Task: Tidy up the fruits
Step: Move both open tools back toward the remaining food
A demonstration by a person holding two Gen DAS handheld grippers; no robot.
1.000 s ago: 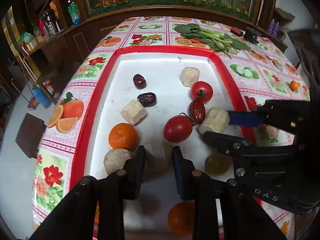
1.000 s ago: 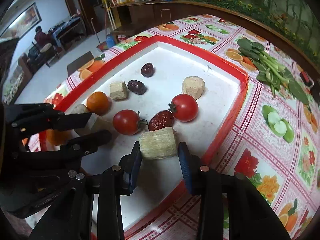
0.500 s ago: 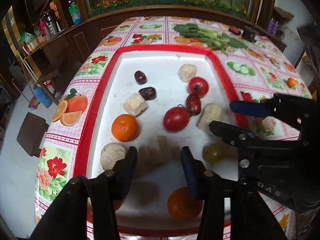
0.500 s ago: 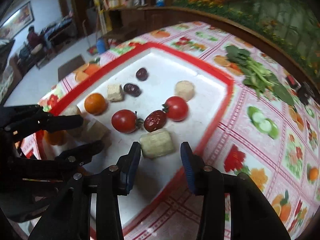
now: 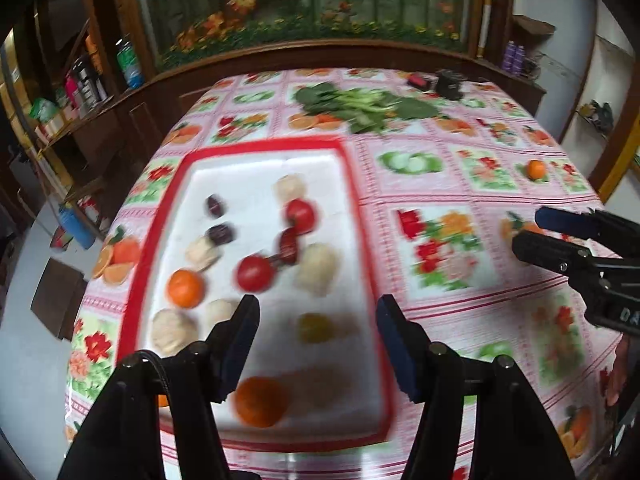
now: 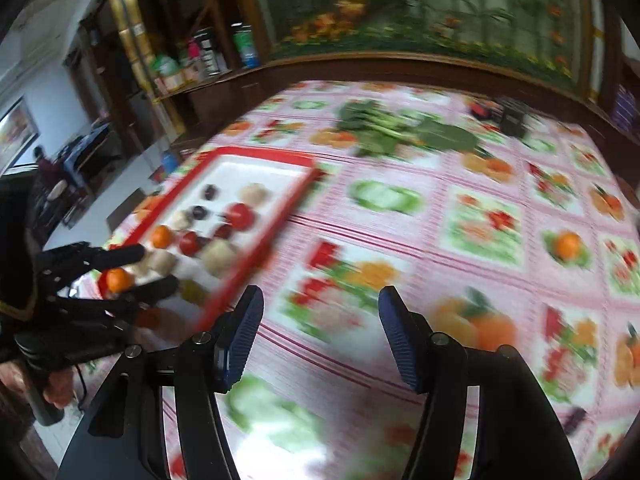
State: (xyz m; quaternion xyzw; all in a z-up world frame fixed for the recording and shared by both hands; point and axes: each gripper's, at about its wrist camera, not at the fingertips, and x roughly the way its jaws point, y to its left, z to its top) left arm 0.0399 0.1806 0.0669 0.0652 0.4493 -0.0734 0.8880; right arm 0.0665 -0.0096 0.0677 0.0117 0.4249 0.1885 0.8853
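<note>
1. Risk one: both views are heavily smeared, so positions on the red-rimmed tray are approx only. Any re-approach planned off these frames could land on the wrong piece.
2. Left gripper has jaws spreading wider, nothing between them. It hangs over the near half of the tray, above a greenish fruit. A straight drop could knock that fruit or the near orange toward the near rim.
3. Right gripper also has jaws spreading wider, nothing between them. It's over bare tablecloth, right of the tray, so a long reach back gives more chance of clipping the tray's right rim and shunting the lot.
4. Fruit is bunched mid-tray: two tomatoes, a red date between them and a pale block just beside. Can't tell which are touching. Wide jaws going in there prob nudge a neighbour, and round tomatoes roll.
5. Left side of tray holds another orange, pale blocks and two dark dates close together. Same crowding issue.
6. Printed fruit on the cloth looks like real fruit, e.g. the small orange far right. Can't tell if real, so there's a mis-target risk.
7. Grippers are well apart now. If both return to the tray centre together, finger clash is likely.
</note>
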